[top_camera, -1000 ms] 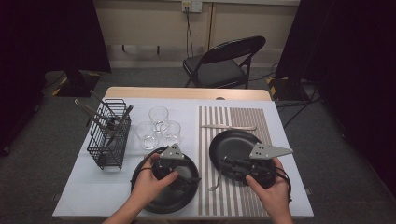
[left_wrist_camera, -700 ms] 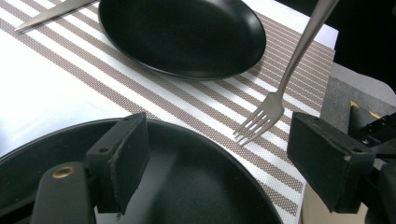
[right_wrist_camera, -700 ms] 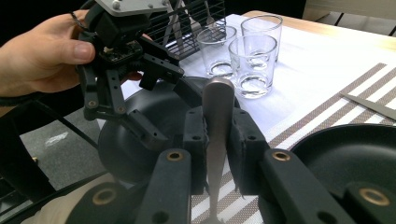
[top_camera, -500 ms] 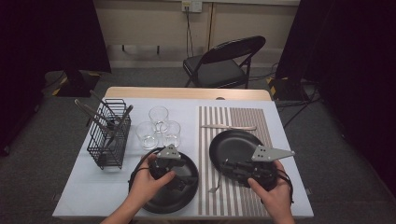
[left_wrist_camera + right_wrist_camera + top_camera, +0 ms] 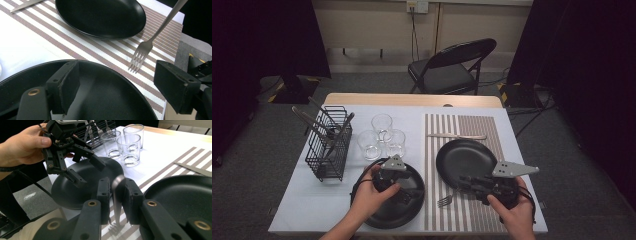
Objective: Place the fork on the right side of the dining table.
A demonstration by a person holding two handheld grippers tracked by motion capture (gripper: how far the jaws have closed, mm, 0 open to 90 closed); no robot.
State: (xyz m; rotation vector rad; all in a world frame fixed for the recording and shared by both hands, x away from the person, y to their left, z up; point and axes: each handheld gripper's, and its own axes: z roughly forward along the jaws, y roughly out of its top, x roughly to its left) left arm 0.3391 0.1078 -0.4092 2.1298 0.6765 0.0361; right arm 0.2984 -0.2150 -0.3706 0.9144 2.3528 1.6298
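Fork (image 5: 117, 195) pinched in R tool (image 5: 117, 191), tines down on striped mat (image 5: 472, 210), 6 o'clock of R plate (image 5: 464, 160). L tool (image 5: 80, 167) spread wide over L plate (image 5: 404, 212).

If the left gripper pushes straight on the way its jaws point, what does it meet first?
Most likely the fork that the right gripper holds, tines at the striped placemat. The left gripper hangs open over the near black plate; depth is hard to judge.
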